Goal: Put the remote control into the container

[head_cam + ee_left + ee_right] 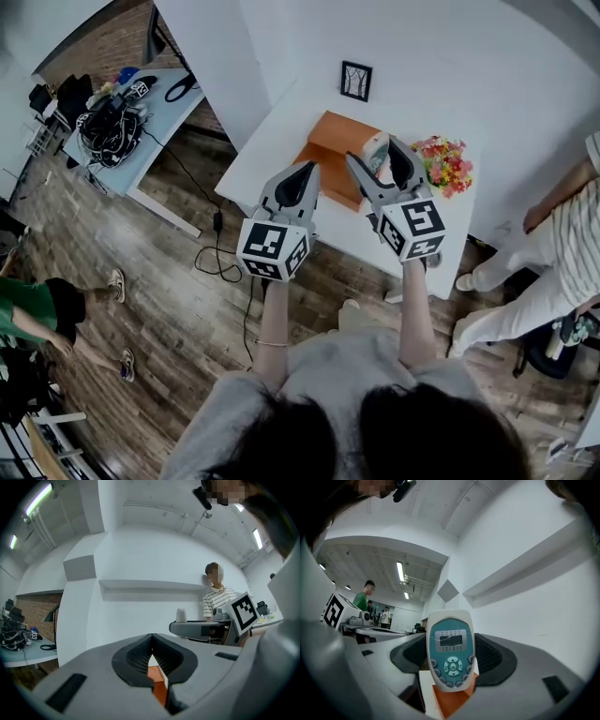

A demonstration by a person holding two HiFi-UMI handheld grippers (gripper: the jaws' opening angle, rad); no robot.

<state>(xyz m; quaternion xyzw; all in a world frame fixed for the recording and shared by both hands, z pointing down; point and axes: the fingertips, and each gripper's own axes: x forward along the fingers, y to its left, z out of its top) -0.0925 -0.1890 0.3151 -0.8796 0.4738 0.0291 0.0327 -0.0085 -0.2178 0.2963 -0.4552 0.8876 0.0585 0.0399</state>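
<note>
The remote control is white with a teal face and buttons. It stands upright between the jaws of my right gripper, which is shut on it. In the head view the remote hangs just above the right side of the orange container on the white table. My left gripper is shut and empty, hovering over the container's left edge. Through the left gripper a strip of the orange container shows below the closed jaws.
A bunch of flowers stands to the right of the container and a small framed picture leans on the wall behind it. A person in a striped shirt stands at the right. A cluttered desk lies far left.
</note>
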